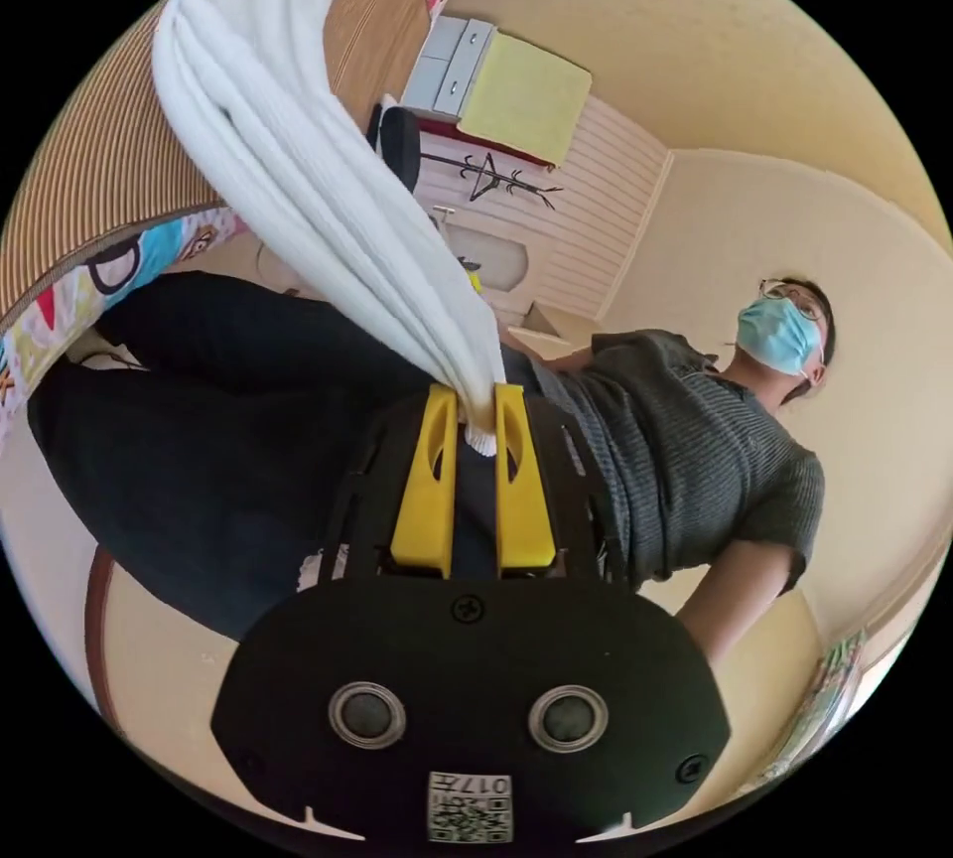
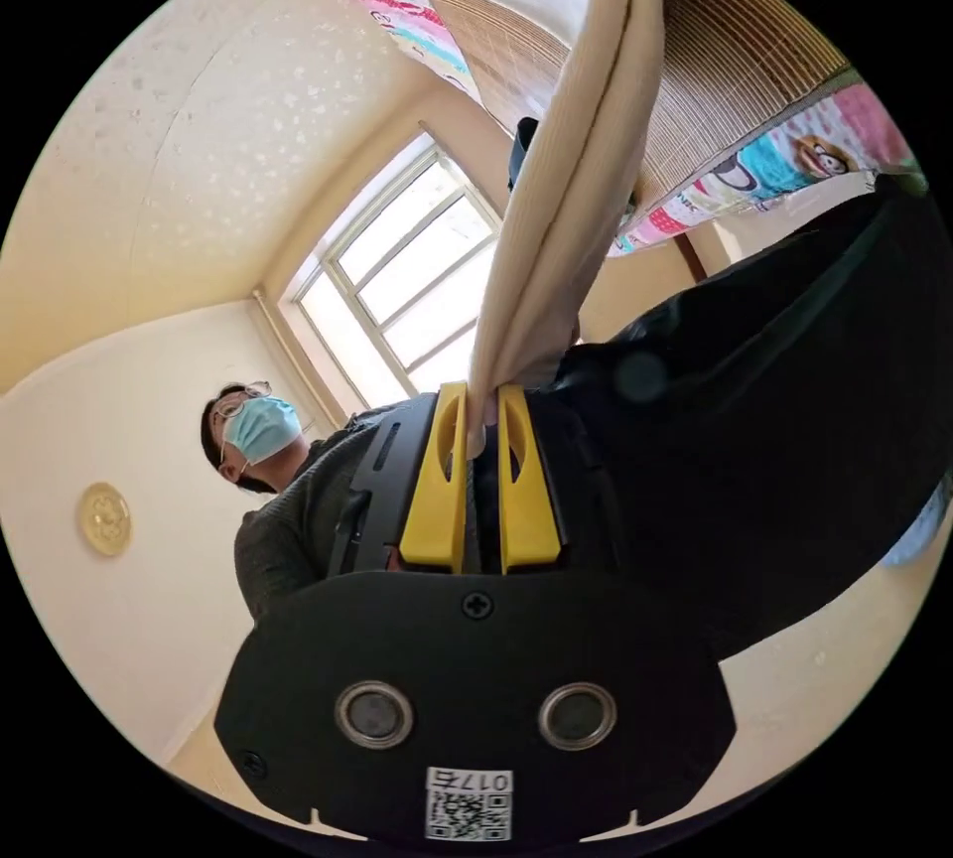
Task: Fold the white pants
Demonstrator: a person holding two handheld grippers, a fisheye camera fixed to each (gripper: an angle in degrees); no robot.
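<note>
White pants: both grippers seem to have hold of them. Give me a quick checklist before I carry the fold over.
1. Left gripper closed on the white pants: ok, cloth is pinched between both yellow fingers.
2. Right gripper closed on the pants: ok, a bunched edge sits between its fingers.
3. Depth of grip: left ok, a hem pokes past the pinch; right cannot tell.
4. Cloth runs free from each gripper to the woven mat: ok, no snag seen.
5. Edges lined up between the two grippers: cannot tell.
6. Landing spot on the mat: cannot tell, both cameras look upward toward the person.
</note>
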